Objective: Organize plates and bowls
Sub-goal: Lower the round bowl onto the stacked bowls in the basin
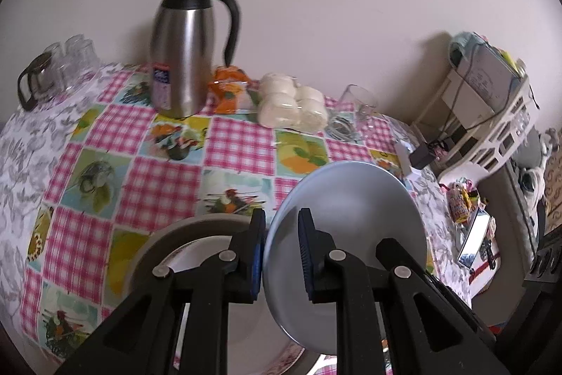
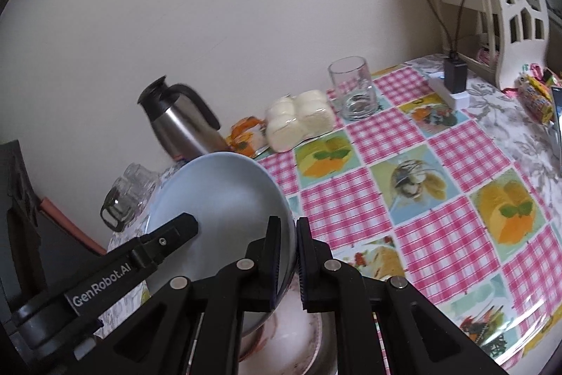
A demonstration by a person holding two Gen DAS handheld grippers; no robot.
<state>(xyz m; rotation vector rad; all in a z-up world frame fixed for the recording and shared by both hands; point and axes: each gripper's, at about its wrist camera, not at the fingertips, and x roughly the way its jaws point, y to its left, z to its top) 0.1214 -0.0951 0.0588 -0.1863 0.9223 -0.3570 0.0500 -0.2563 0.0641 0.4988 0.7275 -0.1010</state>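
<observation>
A pale blue bowl (image 1: 351, 217) is held tilted above the table. My left gripper (image 1: 281, 255) is shut on its near rim, one finger inside and one outside. My right gripper (image 2: 288, 262) is shut on the opposite rim of the same bowl (image 2: 224, 199). The left gripper's finger (image 2: 168, 231) shows inside the bowl in the right wrist view. Under the bowl lies a plate with a grey-brown rim (image 1: 168, 234). Its white, patterned inside also shows in the right wrist view (image 2: 298, 333).
A steel thermos jug (image 1: 186, 51), an orange packet (image 1: 228, 90), wrapped white buns (image 1: 291, 104) and a glass tumbler (image 2: 353, 90) stand along the wall. Glass jars (image 1: 52, 72) sit far left. A white rack (image 1: 491, 115), a charger (image 2: 455, 76) and sweets (image 1: 463, 199) are at the right.
</observation>
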